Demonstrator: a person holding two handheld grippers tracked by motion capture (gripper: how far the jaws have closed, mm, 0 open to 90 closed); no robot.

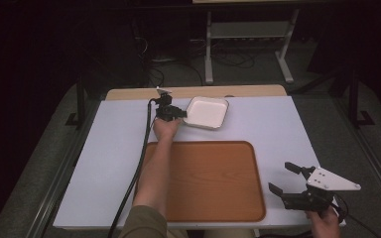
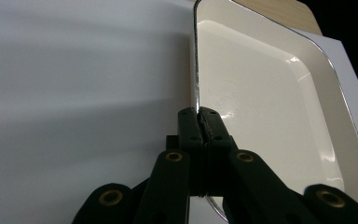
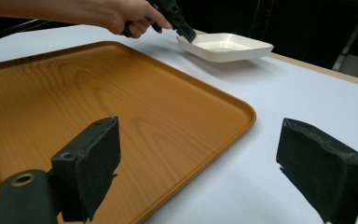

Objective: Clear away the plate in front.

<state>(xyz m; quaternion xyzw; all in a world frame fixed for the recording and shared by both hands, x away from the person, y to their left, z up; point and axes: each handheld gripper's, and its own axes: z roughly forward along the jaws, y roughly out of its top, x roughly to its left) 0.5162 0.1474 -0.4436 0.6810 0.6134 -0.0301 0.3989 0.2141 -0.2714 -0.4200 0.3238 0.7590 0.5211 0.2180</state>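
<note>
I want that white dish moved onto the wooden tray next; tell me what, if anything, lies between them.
Nothing visible does. The left gripper is shut on the near rim of the white dish, and bare table separates the dish from the wooden tray, whose surface is bare. The right gripper hangs open off the tray's right edge.

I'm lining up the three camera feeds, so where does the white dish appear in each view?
High view: the white dish sits at upper centre, beyond the wooden tray, its left rim pinched by the left tongs.
Left gripper view: the dish takes up the right half, jaws shut on its near rim.
Right gripper view: the dish is at top centre, past the tray.
Shared landmark: the left tongs on the dish's rim.
</note>
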